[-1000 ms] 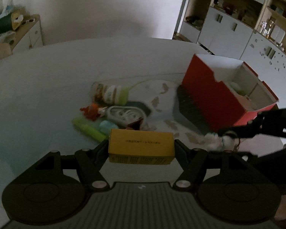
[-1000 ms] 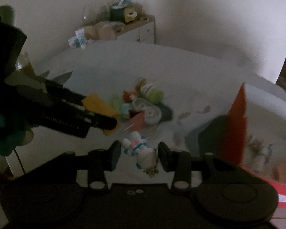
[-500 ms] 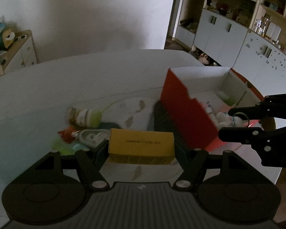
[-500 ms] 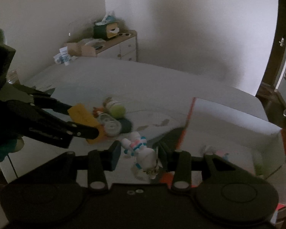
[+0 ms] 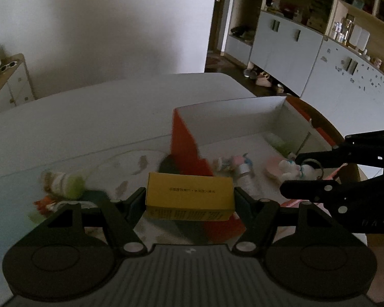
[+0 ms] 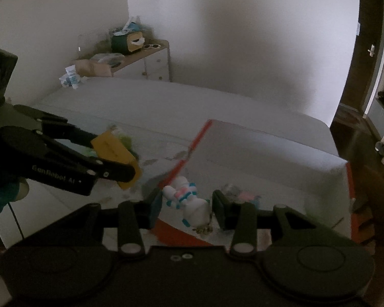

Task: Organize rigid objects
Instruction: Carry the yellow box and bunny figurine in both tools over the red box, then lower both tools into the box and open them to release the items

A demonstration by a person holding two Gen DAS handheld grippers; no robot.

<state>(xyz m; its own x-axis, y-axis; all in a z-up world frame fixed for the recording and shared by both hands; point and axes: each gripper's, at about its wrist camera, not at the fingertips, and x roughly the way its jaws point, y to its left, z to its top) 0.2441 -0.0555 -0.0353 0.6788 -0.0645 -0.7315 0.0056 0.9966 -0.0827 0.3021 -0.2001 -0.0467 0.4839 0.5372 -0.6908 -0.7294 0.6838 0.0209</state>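
While both tools grip, box [image 5: 274, 117] contents [image 5: 233, 165] blur.

"GenRobot AI" is printed on the left tool [image 6: 110, 163]

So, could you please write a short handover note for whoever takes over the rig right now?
Left gripper: jaws shut on the yellow box, held beside the red box's near corner.
Right gripper: jaws shut on the white bunny figure, held over the red box.
Done: a small bottle and other small items, too blurred to name, lie inside.
Left: release both, then fetch the pile on the table, including a green-capped bottle.
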